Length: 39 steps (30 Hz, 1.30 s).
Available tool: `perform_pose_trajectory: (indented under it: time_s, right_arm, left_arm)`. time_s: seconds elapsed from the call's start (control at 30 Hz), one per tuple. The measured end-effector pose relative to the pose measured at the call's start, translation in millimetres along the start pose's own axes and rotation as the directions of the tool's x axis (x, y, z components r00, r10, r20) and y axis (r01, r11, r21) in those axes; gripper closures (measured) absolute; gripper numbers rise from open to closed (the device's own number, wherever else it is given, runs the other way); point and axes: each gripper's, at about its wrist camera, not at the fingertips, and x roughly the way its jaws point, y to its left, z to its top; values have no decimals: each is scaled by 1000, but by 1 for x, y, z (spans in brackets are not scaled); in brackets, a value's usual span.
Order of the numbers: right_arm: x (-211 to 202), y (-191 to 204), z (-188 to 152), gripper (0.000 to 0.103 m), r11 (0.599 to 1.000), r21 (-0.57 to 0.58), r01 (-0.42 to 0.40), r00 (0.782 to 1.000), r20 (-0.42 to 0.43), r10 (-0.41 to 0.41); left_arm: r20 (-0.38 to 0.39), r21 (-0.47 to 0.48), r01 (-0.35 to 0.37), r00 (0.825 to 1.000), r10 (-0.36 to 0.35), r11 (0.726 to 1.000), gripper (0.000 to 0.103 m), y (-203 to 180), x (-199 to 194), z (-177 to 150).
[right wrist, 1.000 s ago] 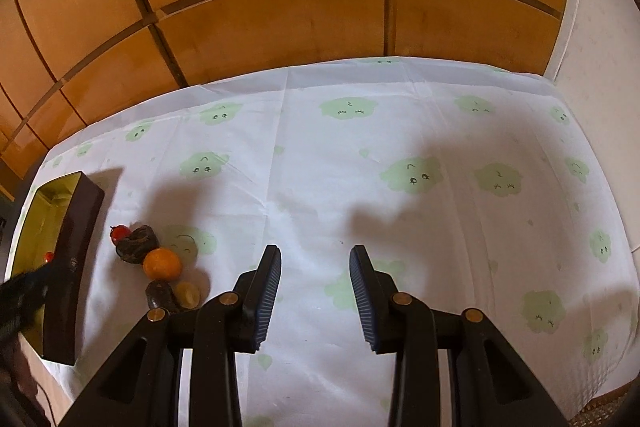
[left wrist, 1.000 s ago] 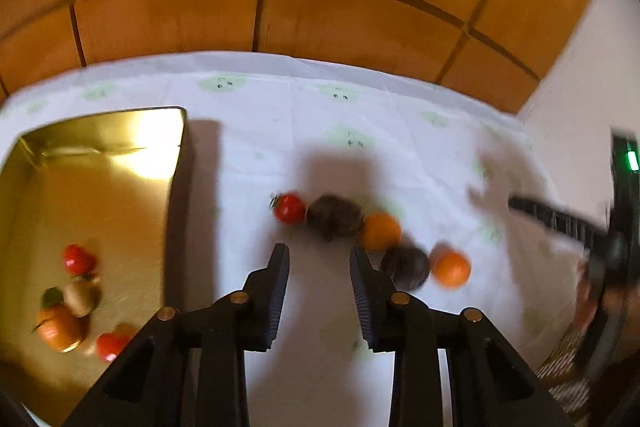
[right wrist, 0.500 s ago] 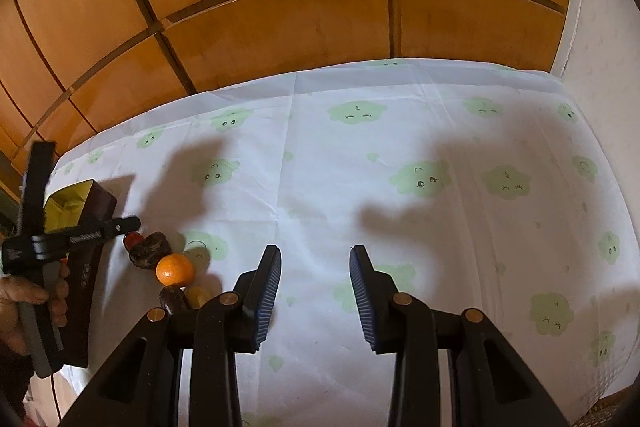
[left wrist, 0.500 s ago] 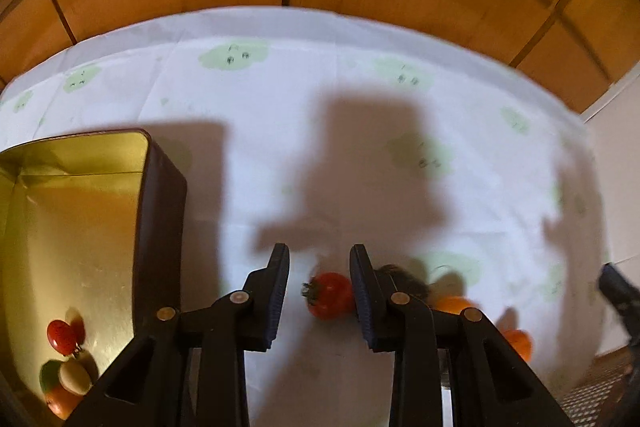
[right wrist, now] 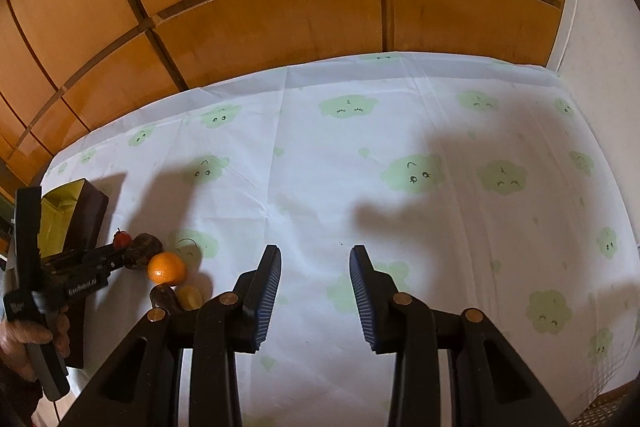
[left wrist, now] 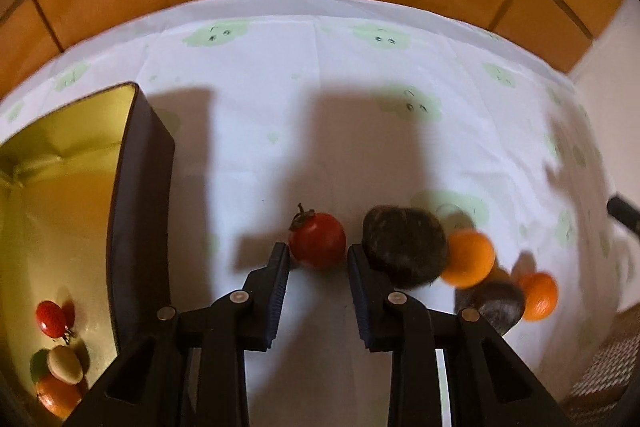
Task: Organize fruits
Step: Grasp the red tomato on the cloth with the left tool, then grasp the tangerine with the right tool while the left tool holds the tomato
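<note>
In the left wrist view my left gripper (left wrist: 316,257) is open, its fingertips on either side of a red tomato (left wrist: 318,245) lying on the white cloth. Right of the tomato lie a dark brown fruit (left wrist: 406,251), an orange (left wrist: 468,259), a second dark fruit (left wrist: 498,305) and a second orange (left wrist: 538,295). The gold-lined tin (left wrist: 142,195) stands at left and holds a red tomato (left wrist: 50,317), a pale fruit (left wrist: 64,365) and an orange (left wrist: 58,395). In the right wrist view my right gripper (right wrist: 314,259) is open and empty over bare cloth, and the left gripper (right wrist: 114,255) reaches the tomato (right wrist: 122,238).
The cloth with green cloud prints (right wrist: 412,173) covers the table up to the wood-panelled wall (right wrist: 280,7). A white wall (right wrist: 592,27) bounds the right side. The table's near edge runs along the bottom right in the right wrist view.
My left gripper has come down and forward from above the tin's side to the tomato, which now sits between its fingertips. My right gripper has barely moved.
</note>
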Motion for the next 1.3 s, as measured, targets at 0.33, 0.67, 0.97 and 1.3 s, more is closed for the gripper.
perform_pose_trajectory:
  time_s: [0.33,0.67,0.97,1.3]
  right_arm:
    - [0,3,-3,67,1000,-5,-6,1000,-8,6]
    - [5,3,-3,67,1000,-19,-11,1000,-23,11]
    - [25,30,-13,67,965,-79,-249,956,-177,232]
    - [47,68,-37,59,941,-249,-228,947,-282,155]
  left_arm:
    - [17,0,-3,1000,3,1000,71,5,-7,5]
    - [61,92,-88,995,82,992,76,-12,4,12]
    - [182,72,-17,983,4,997,76,-7,-40,-39]
    - [175,163,23,983,-52,986,76,-35,-46,-105]
